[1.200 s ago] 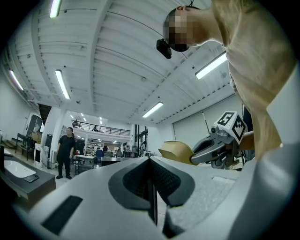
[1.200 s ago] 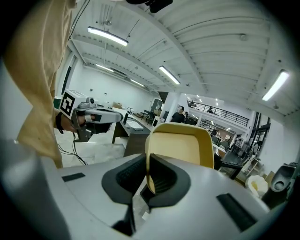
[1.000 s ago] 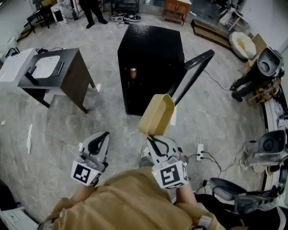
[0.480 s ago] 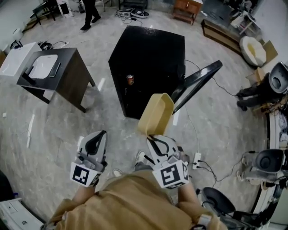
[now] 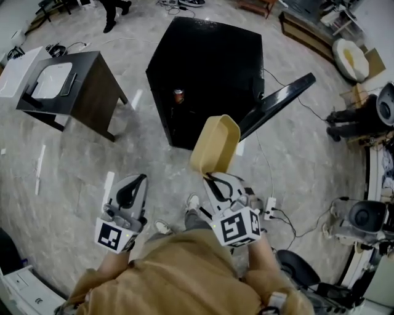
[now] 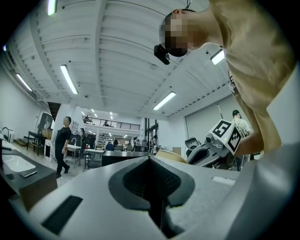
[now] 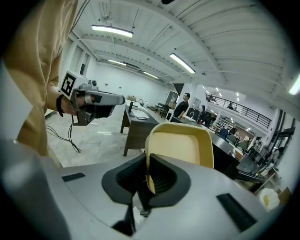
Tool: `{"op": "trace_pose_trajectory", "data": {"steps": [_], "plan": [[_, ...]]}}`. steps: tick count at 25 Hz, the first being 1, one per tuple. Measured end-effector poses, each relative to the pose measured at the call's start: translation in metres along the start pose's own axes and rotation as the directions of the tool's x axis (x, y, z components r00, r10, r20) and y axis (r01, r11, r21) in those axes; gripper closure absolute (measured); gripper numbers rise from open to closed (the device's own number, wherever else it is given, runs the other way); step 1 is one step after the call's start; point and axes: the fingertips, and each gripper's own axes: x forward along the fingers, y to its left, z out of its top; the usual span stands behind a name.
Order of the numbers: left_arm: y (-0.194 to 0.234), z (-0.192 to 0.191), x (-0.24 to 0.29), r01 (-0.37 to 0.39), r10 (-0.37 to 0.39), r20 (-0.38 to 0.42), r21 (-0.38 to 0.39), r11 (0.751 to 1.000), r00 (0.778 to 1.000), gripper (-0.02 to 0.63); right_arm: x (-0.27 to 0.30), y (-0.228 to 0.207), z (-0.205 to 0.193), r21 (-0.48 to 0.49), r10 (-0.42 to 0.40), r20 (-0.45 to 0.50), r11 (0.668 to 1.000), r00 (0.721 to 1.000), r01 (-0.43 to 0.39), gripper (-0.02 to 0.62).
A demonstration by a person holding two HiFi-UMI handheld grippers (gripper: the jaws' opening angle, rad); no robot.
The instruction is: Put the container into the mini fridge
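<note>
A tan rectangular container [image 5: 216, 146] is held out ahead of the person, its near rim pinched in my right gripper [image 5: 212, 179], which is shut on it. In the right gripper view the container [image 7: 183, 145] stands edge-on between the jaws, its hollow side facing the camera. The black mini fridge [image 5: 206, 77] stands on the floor just beyond it, door [image 5: 275, 106] swung open to the right, a can [image 5: 178, 96] on an inner shelf. My left gripper [image 5: 127, 195] hangs lower left, jaws together, holding nothing; its own view shows the pads [image 6: 154, 187] closed.
A dark side table [image 5: 74, 89] with a white tray stands left of the fridge. A power strip and cables [image 5: 271, 208] lie on the floor to the right. Machines [image 5: 363, 218] crowd the right edge. A person [image 5: 114, 9] walks at the far back.
The view has moved closer to the fridge, which now sits nearer and more central. The container stays in the right gripper, carried forward with it. The left gripper keeps its place.
</note>
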Motion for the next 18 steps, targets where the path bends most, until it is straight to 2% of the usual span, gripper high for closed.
{"op": "trace_pose_trajectory", "data": {"steps": [9,18], "plan": [[0.021,-0.015,0.03,-0.013,0.013,-0.002,0.012,1.0,1.0,0.604,0.041,-0.009,-0.035,-0.019,0.06,-0.055,0.998,0.997,-0.061,0.58],[0.046,-0.047,0.056,-0.04,0.04,-0.036,0.021,0.999,0.999,0.604,0.093,-0.026,-0.066,-0.054,0.111,-0.09,0.992,0.99,-0.117,0.58]]}}
